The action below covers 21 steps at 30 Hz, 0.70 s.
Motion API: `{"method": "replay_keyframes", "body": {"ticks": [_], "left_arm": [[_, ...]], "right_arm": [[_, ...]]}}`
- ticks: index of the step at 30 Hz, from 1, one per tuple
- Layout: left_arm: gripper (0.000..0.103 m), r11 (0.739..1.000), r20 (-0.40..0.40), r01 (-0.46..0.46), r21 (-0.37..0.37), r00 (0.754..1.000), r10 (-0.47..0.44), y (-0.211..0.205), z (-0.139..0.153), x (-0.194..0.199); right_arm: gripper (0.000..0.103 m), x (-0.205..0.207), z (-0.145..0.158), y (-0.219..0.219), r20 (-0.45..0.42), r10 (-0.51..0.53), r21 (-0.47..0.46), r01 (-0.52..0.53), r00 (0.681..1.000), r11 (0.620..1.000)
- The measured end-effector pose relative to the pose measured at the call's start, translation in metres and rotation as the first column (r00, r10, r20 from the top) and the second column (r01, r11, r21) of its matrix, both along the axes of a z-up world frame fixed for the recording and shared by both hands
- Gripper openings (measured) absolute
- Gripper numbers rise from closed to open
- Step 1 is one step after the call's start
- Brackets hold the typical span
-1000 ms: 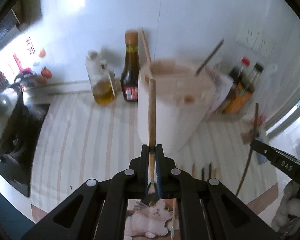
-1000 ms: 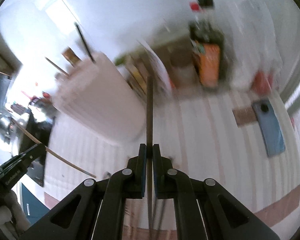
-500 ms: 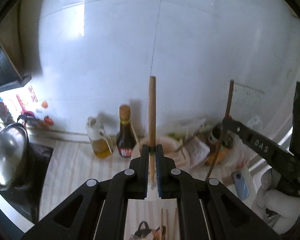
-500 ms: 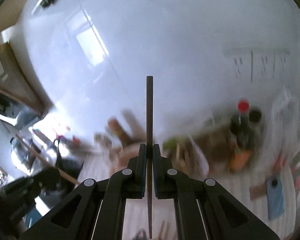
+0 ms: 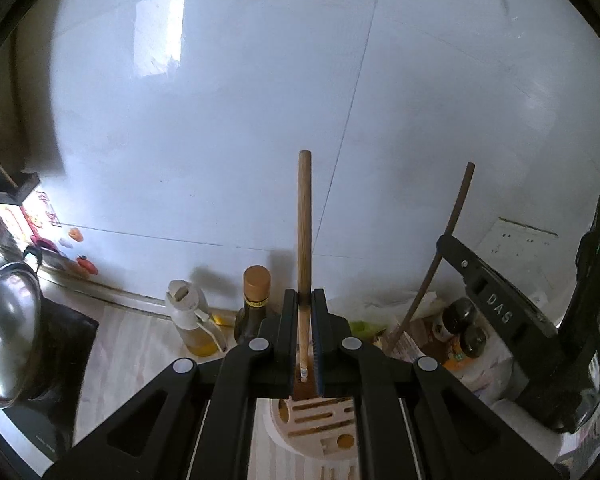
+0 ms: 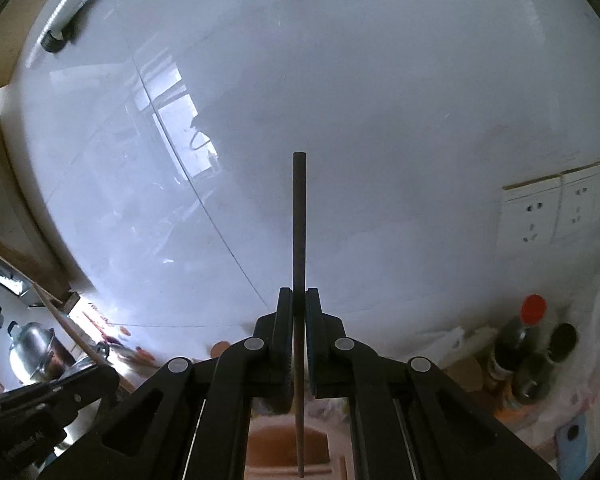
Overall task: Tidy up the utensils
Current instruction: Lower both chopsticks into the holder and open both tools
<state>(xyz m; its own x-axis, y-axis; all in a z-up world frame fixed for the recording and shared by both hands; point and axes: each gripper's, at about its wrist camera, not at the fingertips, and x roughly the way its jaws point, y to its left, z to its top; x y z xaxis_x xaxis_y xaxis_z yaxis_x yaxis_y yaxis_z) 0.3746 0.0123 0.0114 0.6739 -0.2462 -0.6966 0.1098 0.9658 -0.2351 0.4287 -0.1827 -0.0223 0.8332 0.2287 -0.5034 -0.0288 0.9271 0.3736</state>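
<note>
Both claws have risen: my left gripper clamps the wooden utensil, my right gripper the dark chopstick, above the slotted holder at bottom centre.

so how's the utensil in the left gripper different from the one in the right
The wooden-handled utensil in the left gripper is light brown and thick; the dark chopstick in the right gripper is near black and much thinner. The utensil widens to a flat head below the fingers, over the slotted holder; the chopstick narrows to a point. Both stand upright, clamped between shut fingers.
</note>
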Motion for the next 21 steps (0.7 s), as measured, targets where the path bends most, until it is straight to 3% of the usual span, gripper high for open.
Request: {"method": "replay_keyframes", "body": {"ticks": [15, 21], "left_arm": [[0.004, 0.999, -0.116, 0.030, 0.016, 0.993, -0.028, -0.016, -0.045, 0.025], [0.006, 0.999, -0.139, 0.019, -0.030, 0.990, -0.023, -0.013, -0.048, 0.022]], "right_arm": [[0.006, 0.008, -0.033, 0.030, 0.072, 0.076, -0.083, -0.070, 0.994, 0.994], [0.007, 0.003, -0.048, 0.027, 0.024, 0.129, -0.069, -0.127, 0.991, 0.990]]}}
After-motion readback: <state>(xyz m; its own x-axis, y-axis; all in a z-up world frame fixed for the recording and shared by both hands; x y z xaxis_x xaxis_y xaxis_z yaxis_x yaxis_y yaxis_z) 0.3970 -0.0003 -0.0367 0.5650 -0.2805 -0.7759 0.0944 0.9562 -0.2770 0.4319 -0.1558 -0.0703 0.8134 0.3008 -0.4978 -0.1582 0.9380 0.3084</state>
